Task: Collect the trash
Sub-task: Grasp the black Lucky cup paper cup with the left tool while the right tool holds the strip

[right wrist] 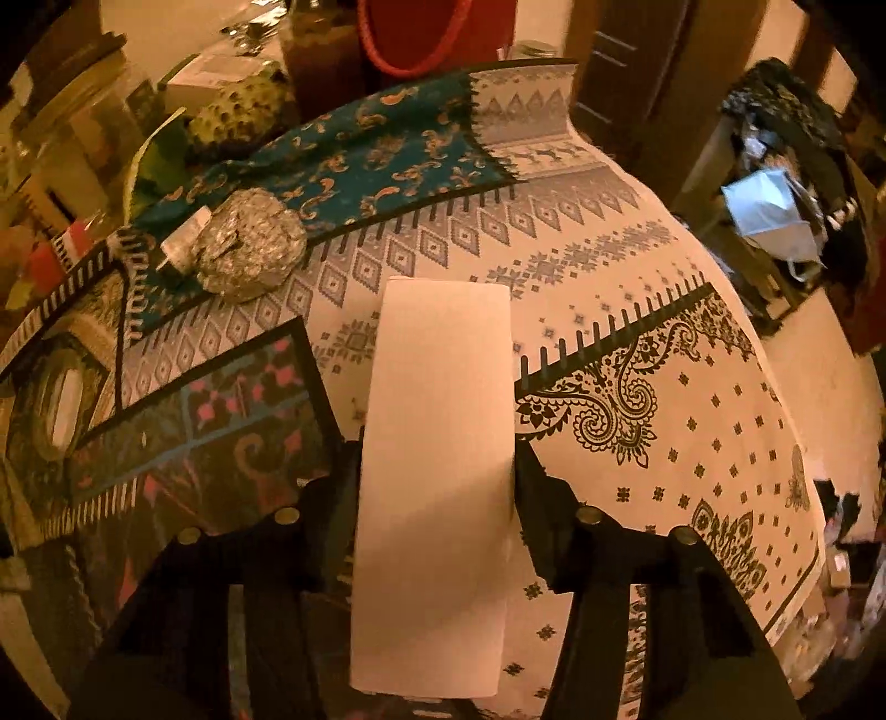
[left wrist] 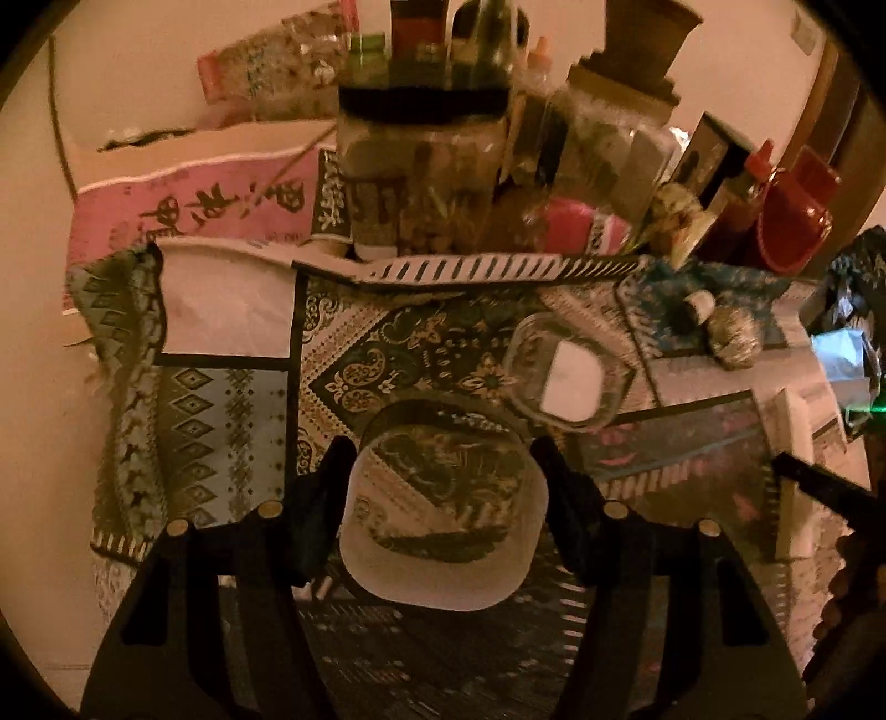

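Note:
My left gripper (left wrist: 443, 459) is shut on a clear plastic cup (left wrist: 443, 515), held above the patterned tablecloth (left wrist: 232, 421). My right gripper (right wrist: 434, 448) is shut on a white cardboard box (right wrist: 437, 476) that stands on end between the fingers. A crumpled foil ball (right wrist: 249, 249) lies on the table to the upper left in the right wrist view and shows at the right in the left wrist view (left wrist: 731, 338). A clear plastic lid with a white label (left wrist: 570, 376) lies just beyond the cup.
Jars, bottles and packets (left wrist: 432, 166) crowd the far edge of the table. A red bag (right wrist: 426, 33) and a green custard apple (right wrist: 238, 111) stand at the back. An open black trash bag holding a blue mask (right wrist: 775, 210) hangs beyond the table's right edge.

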Demonstrator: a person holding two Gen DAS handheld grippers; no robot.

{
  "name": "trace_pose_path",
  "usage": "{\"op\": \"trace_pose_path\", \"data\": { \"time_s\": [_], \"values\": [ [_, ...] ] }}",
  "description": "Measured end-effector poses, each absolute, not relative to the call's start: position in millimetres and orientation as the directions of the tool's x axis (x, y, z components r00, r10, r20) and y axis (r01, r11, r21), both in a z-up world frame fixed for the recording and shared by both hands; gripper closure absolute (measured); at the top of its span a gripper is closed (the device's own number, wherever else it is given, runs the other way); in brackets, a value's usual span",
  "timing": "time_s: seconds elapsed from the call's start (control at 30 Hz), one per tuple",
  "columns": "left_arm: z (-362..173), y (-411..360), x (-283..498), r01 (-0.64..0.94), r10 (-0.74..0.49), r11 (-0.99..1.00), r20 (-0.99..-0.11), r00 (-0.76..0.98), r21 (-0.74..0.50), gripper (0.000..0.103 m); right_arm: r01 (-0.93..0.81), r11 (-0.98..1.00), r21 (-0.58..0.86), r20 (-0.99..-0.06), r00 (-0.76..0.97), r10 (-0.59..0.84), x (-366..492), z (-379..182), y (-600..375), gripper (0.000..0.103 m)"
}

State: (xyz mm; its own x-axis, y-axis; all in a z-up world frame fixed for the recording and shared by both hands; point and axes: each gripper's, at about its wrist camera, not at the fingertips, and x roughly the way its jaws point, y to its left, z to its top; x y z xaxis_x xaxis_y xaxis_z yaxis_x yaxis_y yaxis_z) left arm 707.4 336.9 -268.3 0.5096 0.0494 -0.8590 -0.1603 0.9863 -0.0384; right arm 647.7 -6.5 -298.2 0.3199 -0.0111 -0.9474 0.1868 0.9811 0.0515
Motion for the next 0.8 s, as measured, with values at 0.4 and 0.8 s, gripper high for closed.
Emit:
{"op": "trace_pose_path", "data": {
  "time_s": [0.4, 0.8],
  "values": [
    [-186.2, 258.8, 683.1, -0.15, 0.023, 0.984, -0.757, 0.652, -0.099, 0.041, 0.078, 0.966, 0.248, -0.858, 0.481, 0.181, 608.7, -209.7, -65.9, 0.055],
    [-88.8, 161.9, 598.0, -0.153, 0.043, 0.977, -0.557, 0.83, -0.152, 0.042, -0.147, 0.947, 0.287, -0.676, 0.669, 0.309, 560.5, -109.7, -124.7, 0.055]
  ]
}}
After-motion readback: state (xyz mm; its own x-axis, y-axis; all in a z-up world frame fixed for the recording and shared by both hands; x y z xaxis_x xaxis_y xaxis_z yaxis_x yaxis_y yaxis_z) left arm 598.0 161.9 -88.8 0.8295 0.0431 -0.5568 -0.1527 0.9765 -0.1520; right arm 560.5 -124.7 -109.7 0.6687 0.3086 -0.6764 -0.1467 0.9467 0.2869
